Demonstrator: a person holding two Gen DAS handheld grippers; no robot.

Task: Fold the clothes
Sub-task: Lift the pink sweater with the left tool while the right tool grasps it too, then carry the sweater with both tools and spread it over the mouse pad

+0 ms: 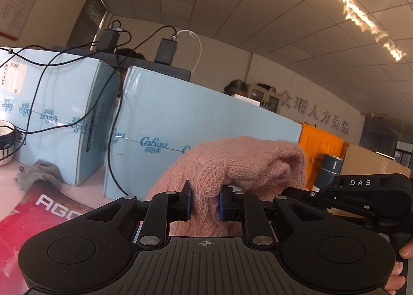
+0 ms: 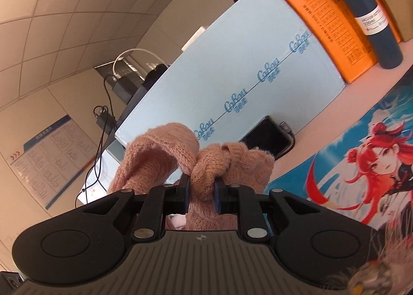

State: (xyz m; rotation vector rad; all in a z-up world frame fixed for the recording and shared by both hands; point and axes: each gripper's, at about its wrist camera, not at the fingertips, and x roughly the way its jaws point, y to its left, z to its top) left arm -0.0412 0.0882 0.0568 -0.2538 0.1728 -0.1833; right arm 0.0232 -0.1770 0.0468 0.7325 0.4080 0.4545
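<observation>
Your left gripper and right gripper are each clamped on a bunch of the pink sweater. It looks light, limp and stretchy, so hold thick bunched knit, not loose fuzz.

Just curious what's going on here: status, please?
Left tongs shut on pink sweater. Right tongs shut on it too. Sweater lifted. Blue boxes close ahead.

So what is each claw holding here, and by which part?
Both grip the pink sweater. The left claw pinches a bunched fold of the knit; the right claw pinches a gathered wad near a ribbed edge. Which part of the garment cannot be told.
</observation>
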